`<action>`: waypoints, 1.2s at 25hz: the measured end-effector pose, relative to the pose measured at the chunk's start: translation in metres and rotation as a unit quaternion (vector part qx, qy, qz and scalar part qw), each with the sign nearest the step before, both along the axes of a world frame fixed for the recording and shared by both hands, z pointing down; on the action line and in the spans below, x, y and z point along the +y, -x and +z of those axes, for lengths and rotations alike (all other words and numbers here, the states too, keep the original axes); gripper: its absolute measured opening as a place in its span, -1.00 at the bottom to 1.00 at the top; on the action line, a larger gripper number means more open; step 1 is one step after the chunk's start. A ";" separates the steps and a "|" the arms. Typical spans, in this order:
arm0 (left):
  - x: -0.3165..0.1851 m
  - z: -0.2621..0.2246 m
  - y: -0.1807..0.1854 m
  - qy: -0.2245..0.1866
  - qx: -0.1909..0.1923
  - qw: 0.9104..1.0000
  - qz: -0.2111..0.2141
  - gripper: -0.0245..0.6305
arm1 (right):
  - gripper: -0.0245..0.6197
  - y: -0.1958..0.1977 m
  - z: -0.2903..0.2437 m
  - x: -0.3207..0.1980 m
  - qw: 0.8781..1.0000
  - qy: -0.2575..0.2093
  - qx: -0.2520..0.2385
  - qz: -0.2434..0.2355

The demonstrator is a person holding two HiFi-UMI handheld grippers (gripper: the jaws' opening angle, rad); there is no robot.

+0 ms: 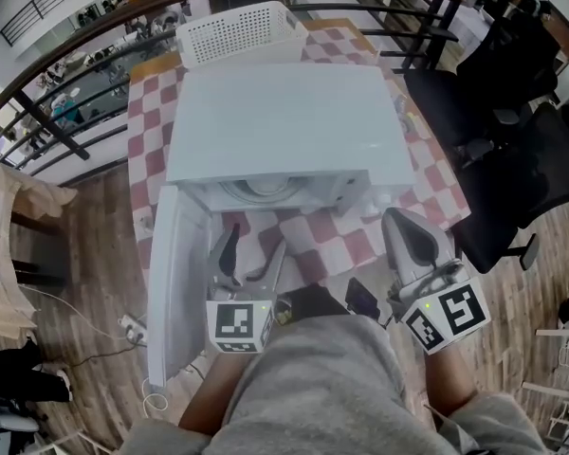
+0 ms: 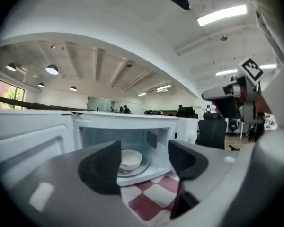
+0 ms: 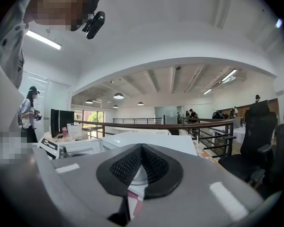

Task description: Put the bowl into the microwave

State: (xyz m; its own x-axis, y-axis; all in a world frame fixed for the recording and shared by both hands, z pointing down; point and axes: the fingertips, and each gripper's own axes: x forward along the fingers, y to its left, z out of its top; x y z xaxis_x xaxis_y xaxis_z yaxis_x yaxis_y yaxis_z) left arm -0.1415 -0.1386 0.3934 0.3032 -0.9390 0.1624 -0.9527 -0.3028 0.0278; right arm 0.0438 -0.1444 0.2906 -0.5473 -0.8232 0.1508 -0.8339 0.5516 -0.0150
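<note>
The white microwave (image 1: 284,131) stands on the checkered table with its door (image 1: 175,282) swung open to the left. In the left gripper view a small white bowl (image 2: 131,159) sits on the turntable inside the microwave (image 2: 132,126). My left gripper (image 1: 254,249) hovers in front of the open cavity, level with it, and is open (image 2: 144,151) with nothing between its fingers. My right gripper (image 1: 398,221) is to the right of the microwave's front, shut (image 3: 141,148) and holding nothing.
A white slatted basket (image 1: 239,31) stands behind the microwave. The pink-and-white tablecloth (image 1: 332,245) covers the table in front. Black office chairs (image 1: 512,131) stand to the right, and a dark railing (image 1: 66,45) curves round the back. A cable lies on the floor at left.
</note>
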 end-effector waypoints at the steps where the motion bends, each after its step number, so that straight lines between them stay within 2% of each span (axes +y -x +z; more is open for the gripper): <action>1: 0.007 -0.006 0.003 -0.011 -0.001 1.000 -0.008 -0.05 | -0.93 -0.001 0.003 0.002 1.000 0.003 0.002 0.000; 3: 0.019 -0.016 0.010 -0.025 0.001 0.999 -0.029 -0.39 | -0.93 -0.003 0.008 0.006 1.000 0.010 0.003 -0.001; 5: 0.029 -0.020 0.017 -0.028 0.003 0.999 -0.047 -0.63 | -0.93 -0.002 0.013 0.010 1.000 0.018 0.004 -0.004; 8: 0.038 -0.023 0.018 -0.025 0.005 0.998 -0.060 -0.89 | -0.93 0.000 0.016 0.013 1.000 0.023 0.007 -0.013; 20: 0.083 -0.020 -0.007 0.007 0.003 0.997 -0.077 -0.89 | -0.93 -0.025 0.025 0.032 0.998 0.037 0.001 -0.047; 30: 0.134 -0.035 -0.068 -0.005 0.006 0.997 -0.077 -0.89 | -0.93 -0.070 0.034 0.081 0.996 0.051 -0.001 -0.069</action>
State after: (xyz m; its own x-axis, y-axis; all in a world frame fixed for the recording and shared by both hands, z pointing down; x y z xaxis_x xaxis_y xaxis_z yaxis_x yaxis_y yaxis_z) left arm -0.0737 -0.0042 0.3586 0.1575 -0.9760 0.1507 -0.9874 -0.1534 0.0381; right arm 0.1135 -0.0638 0.3242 -0.6542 -0.7209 0.2286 -0.7506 0.6559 -0.0796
